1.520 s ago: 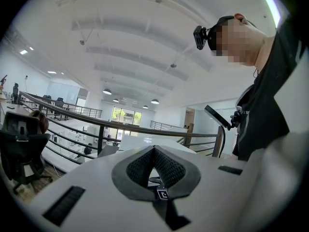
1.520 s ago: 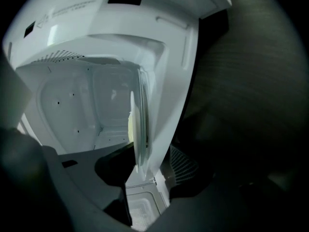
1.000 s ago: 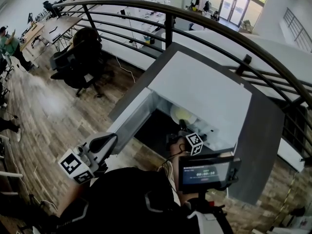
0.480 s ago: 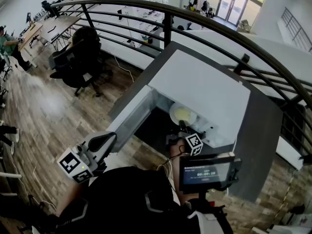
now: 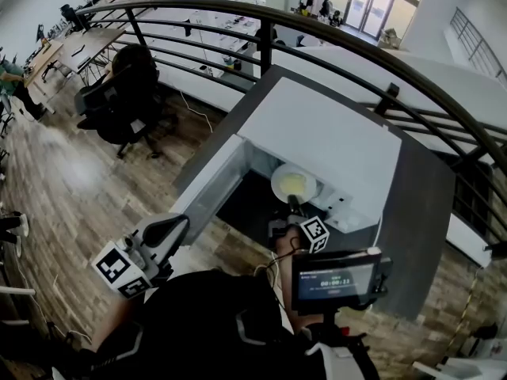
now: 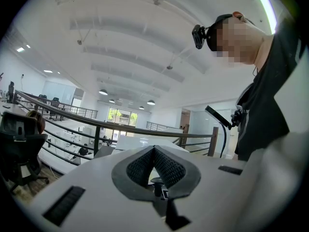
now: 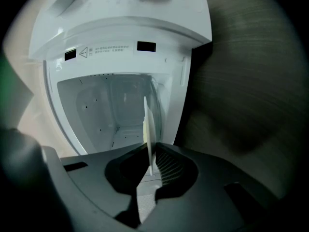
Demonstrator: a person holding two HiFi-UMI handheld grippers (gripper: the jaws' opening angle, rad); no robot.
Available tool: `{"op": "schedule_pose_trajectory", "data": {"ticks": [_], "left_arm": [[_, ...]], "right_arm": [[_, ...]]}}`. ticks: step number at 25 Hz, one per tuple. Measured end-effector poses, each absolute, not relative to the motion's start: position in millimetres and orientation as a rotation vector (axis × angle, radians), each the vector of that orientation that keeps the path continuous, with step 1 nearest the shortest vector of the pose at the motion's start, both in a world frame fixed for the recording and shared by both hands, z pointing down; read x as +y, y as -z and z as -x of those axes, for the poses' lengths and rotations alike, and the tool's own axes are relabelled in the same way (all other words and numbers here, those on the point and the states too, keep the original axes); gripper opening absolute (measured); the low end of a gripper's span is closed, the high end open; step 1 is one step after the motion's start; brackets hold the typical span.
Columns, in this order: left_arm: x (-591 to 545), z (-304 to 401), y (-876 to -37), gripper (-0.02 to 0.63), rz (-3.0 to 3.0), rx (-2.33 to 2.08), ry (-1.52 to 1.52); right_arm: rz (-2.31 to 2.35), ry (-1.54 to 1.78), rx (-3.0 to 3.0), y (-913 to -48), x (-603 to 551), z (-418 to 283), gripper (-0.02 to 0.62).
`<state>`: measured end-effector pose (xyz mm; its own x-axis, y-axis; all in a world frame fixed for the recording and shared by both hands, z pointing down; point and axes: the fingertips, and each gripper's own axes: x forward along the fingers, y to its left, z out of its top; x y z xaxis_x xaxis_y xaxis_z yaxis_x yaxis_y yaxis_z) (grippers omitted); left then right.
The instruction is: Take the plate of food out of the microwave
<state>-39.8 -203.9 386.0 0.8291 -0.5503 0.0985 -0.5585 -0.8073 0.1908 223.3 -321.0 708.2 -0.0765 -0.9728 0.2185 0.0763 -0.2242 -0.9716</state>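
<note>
Plate: the plate [image 5: 276, 187] sat at the mouth of the microwave [image 5: 325, 133], showing just past the front edge of the top from above; whether it rested on the cavity floor could not be told.
Food: a pale yellow heap [image 5: 295, 183] lay in the middle of the plate.
Door: the door [image 5: 210, 192] stood swung wide to the left of the opening.
Right gripper: the right gripper [image 7: 151, 149] had just been closing its fingers, and they pinched the plate's near rim, which stood edge-on between the pads.
Left gripper: the left gripper [image 6: 154, 149] was held back by the person's body, well apart from the microwave, its fingers pressed together on nothing.
Step in hand: likely drawing the plate out of the cavity by its rim.
Doing it well: a one-sided pinch on a thin rim would let the far side sag, so the wrist had to hold the plate flat and keep the grip firm.
Path: straight back out of the opening, between the door and the right-hand wall.
Risk: a tilt or a jerk could slide the food off or twist the rim out of the pads.
Landing: bare desk [image 5: 420, 212] lay to the right of the microwave.
</note>
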Motion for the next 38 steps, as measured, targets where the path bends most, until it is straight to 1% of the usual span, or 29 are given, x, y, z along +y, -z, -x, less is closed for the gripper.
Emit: {"op": "schedule_pose_trajectory", "data": {"ticks": [11,20,28,38], "left_arm": [[-195,38,-387,0.003,-2.799,-0.788,0.007],[-197,32,-389,0.003,-2.810,-0.703,0.025],[-197,26,-394,0.003,-2.818,-0.609,0.039],[-193,16,-392,0.003,-2.838,-0.480,0.058]], "right_arm": [[1.222,1.481,1.151,-681,-294,-205,0.029],[1.152,1.503,1.202,-638,-266,-182,0.029],[1.148,1.490,1.235,-618,-236,-179,0.029],[1.113,1.439,1.277,-564,-208,-169,0.029]]}}
